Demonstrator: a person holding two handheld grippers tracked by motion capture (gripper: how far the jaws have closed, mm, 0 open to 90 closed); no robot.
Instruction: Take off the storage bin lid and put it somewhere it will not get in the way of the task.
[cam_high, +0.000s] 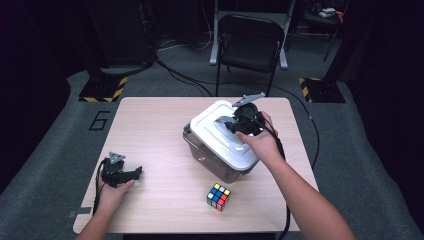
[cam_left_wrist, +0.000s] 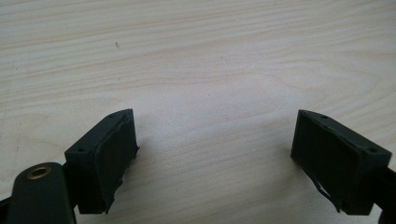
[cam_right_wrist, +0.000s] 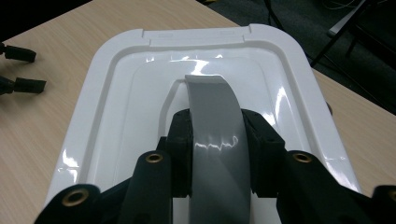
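Note:
A clear storage box (cam_high: 212, 157) with a white lid (cam_high: 215, 132) stands right of the table's middle. My right gripper (cam_high: 231, 121) is over the lid, shut on its grey handle (cam_right_wrist: 217, 126), which arches up between the two black pads (cam_right_wrist: 181, 154). The white lid (cam_right_wrist: 116, 107) spreads out below the jaws. My left gripper (cam_high: 134, 172) rests near the table's front left, held by a hand. In the left gripper view its jaws stand wide apart over bare wood, and the pads (cam_left_wrist: 109, 161) hold nothing.
A Rubik's cube (cam_high: 218, 196) lies near the table's front edge, in front of the box. The wooden table (cam_high: 155, 120) has bare room at the left and back. A black folding chair (cam_high: 248, 47) stands beyond the far edge, with cables on the floor.

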